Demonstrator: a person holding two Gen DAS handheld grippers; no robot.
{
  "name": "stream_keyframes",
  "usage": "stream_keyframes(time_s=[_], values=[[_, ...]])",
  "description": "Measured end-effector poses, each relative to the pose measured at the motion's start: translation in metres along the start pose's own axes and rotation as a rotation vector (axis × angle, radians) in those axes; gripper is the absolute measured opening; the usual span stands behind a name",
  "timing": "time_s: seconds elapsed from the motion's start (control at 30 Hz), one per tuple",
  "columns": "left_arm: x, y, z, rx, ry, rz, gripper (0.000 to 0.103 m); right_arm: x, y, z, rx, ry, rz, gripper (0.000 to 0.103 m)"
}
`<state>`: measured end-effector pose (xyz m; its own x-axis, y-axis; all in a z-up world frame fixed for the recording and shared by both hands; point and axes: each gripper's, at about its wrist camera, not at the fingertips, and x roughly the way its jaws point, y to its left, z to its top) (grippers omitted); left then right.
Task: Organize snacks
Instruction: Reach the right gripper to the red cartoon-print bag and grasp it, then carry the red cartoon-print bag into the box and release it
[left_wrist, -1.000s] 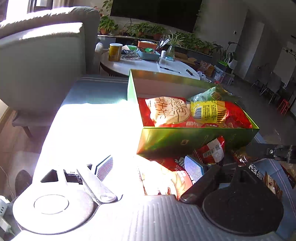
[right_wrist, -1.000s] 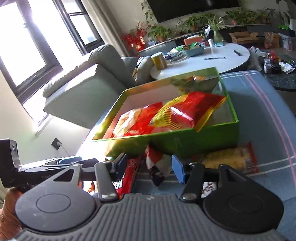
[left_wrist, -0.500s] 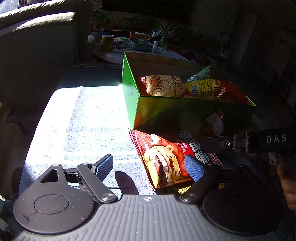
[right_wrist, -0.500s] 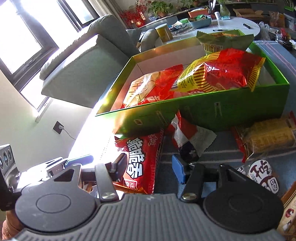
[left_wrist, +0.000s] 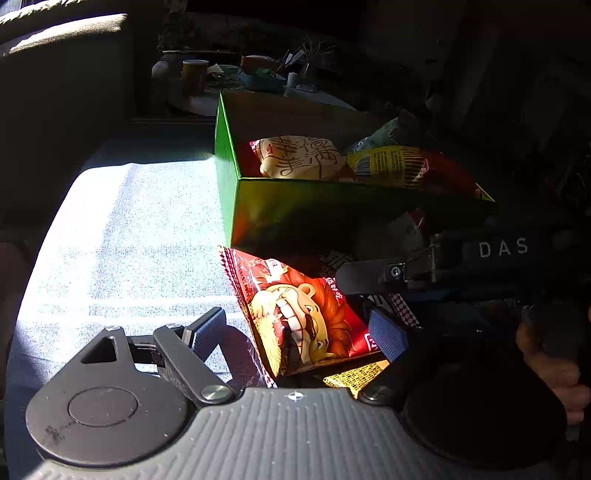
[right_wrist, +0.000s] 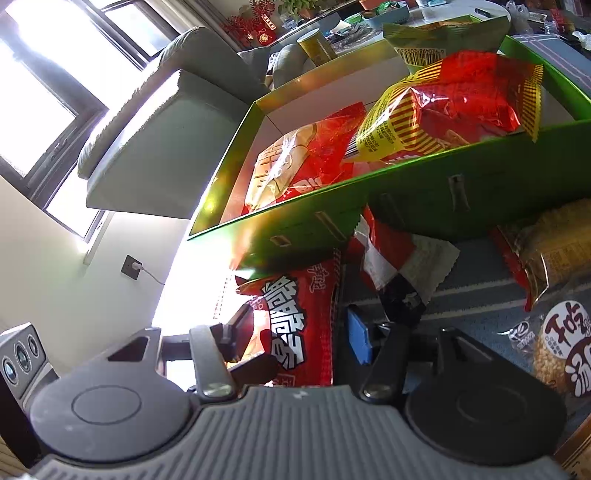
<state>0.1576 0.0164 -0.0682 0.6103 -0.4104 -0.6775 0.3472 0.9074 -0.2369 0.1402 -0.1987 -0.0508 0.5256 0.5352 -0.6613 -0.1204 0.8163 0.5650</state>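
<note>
A red snack bag (left_wrist: 306, 317) with a cartoon lion lies on the blue cloth in front of the green box (left_wrist: 295, 218). My left gripper (left_wrist: 297, 332) stands open with that bag's near end between its wide-spread fingers. The right wrist view shows the same red bag (right_wrist: 295, 325) by its white lettering. My right gripper (right_wrist: 297, 336) straddles it with its jaws opening, and a gap shows at the blue right pad (right_wrist: 358, 341). In the left view the right gripper's black body (left_wrist: 498, 251) reaches in from the right. The green box (right_wrist: 443, 192) holds several snack bags.
Loose snacks lie by the box front: a red, white and black packet (right_wrist: 402, 273), a yellowish packet (right_wrist: 554, 251) and a clear packet (right_wrist: 561, 339). A grey armchair (right_wrist: 155, 140) stands at left. A hand (left_wrist: 554, 365) grips at right. Sunlit cloth (left_wrist: 129, 240) spreads to the left.
My right gripper has dropped down and closer, so the red bag now lies between its fingers. Its body has come into the left view from the right. The left view has darkened.
</note>
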Motion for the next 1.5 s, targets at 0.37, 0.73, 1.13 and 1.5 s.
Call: stream_keyframes(time_s=[0.37, 0.73, 1.13, 1.5], values=[[-0.037, -0.028, 0.008, 0.055, -0.106, -0.026, 0.076, -0.02, 0.027, -0.007, -0.079, -0.054, 0.045, 0.073], [-0.057, -0.047, 0.042, 0.12, -0.218, -0.027, 0.076, -0.053, 0.038, 0.022, -0.109, -0.172, 0.086, 0.073], [-0.015, -0.053, 0.108, 0.182, -0.22, -0.03, 0.078, -0.034, 0.02, 0.098, -0.046, -0.195, 0.059, 0.073], [0.041, -0.028, 0.141, 0.159, -0.163, 0.004, 0.078, 0.008, 0.009, 0.137, -0.031, -0.17, 0.022, 0.073]])
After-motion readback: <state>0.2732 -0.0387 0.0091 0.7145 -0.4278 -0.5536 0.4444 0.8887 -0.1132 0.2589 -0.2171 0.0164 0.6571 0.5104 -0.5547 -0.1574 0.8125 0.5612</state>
